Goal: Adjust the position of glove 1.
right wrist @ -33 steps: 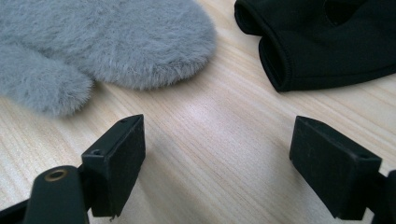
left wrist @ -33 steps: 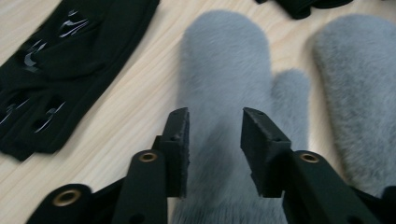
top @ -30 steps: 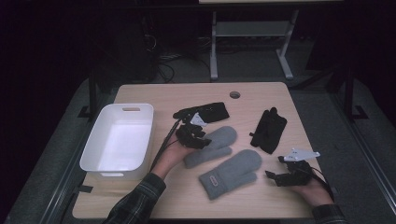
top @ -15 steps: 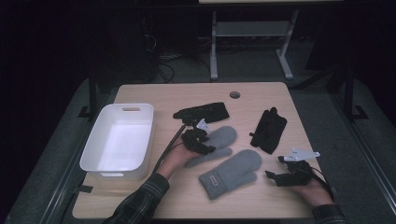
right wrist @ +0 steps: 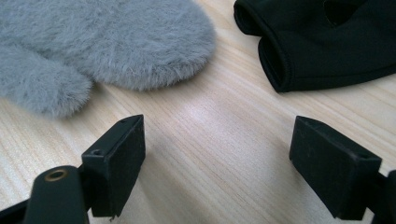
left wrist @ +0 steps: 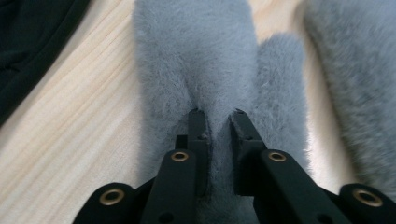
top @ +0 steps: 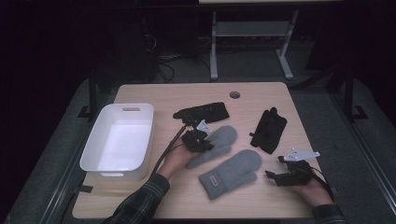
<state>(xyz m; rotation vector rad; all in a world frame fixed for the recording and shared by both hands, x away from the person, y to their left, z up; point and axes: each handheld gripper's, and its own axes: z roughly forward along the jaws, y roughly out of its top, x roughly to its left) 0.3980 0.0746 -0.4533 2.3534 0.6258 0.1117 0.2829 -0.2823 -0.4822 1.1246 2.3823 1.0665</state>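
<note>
Two fluffy grey mittens lie mid-table. My left gripper [top: 195, 140] [left wrist: 217, 114] is over the cuff end of the upper grey mitten [top: 219, 140] [left wrist: 196, 60]. Its jaws have just been closing and now pinch a fold of that mitten's fur between them. The lower grey mitten [top: 231, 172] [left wrist: 355, 70] [right wrist: 93, 42] lies flat beside it. My right gripper [top: 274, 168] [right wrist: 217, 154] rests at the front right, jaws wide open over bare wood, nothing between them. A black glove [top: 269, 129] [right wrist: 327, 42] lies just beyond it.
A second black glove [top: 201, 112] [left wrist: 28, 37] lies behind the left gripper. A white bin [top: 147, 140] stands at the table's left, nothing inside. A round cable hole [top: 235, 94] sits near the far edge. The floor around the table is dark.
The left gripper edged onto the upper grey mitten and its jaws closed on the fur. The right hand and gripper stayed put.
</note>
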